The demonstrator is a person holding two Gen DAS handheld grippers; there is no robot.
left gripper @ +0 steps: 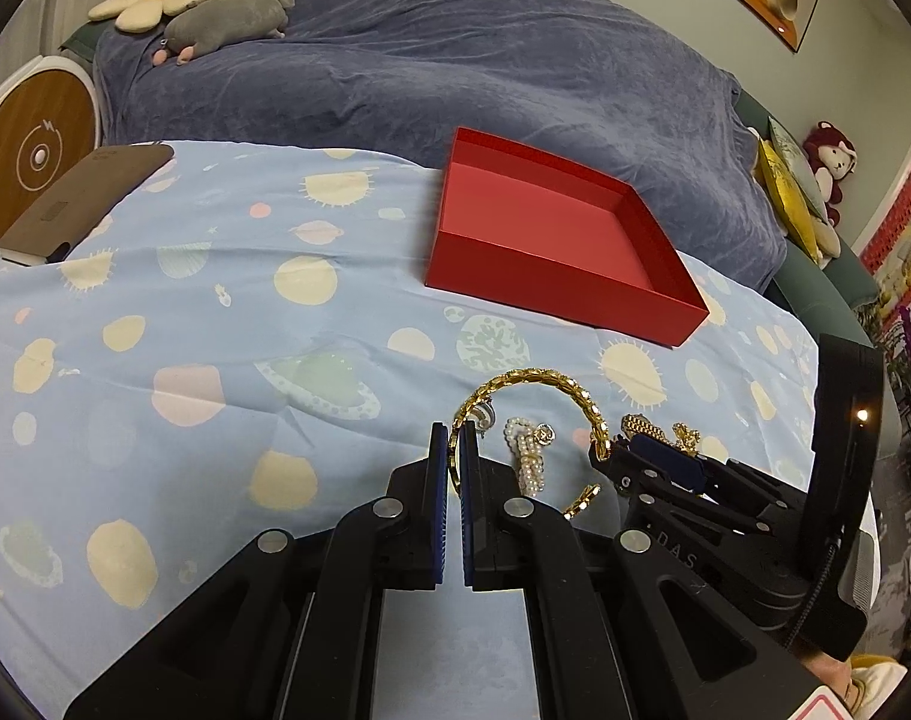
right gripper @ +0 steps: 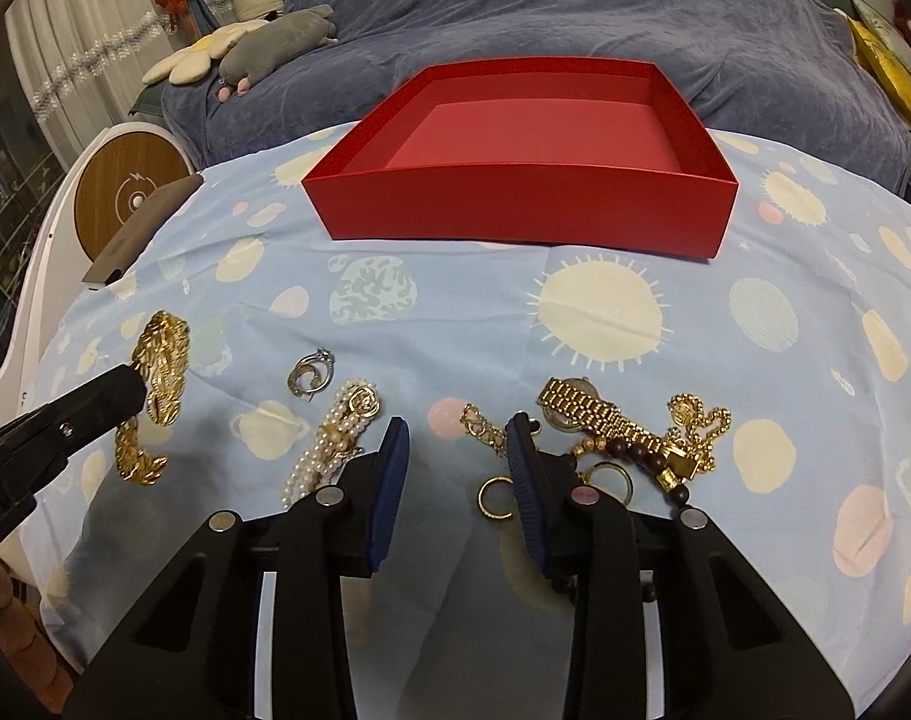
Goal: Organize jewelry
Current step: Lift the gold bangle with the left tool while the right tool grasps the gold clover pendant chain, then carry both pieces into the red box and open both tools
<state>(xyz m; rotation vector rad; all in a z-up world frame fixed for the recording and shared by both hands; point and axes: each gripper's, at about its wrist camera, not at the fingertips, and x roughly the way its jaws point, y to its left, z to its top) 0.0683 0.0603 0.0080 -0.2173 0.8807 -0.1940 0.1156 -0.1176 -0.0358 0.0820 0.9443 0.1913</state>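
Left hand-held gripper (left gripper: pixel 453 441) grips gold bracelet (left gripper: pixel 533 381); red box (right gripper: pixel 533 180) empty.

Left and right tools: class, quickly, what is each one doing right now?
Left tool: closed on the gold bracelet.
Right tool: open, holding nothing, above the jewelry.

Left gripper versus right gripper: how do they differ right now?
The left gripper is shut on the wide gold chain bracelet; the right gripper is open and holds nothing. The left sits at the pile's left end, the right over its middle. Both hover low over the blue planet-print cloth.
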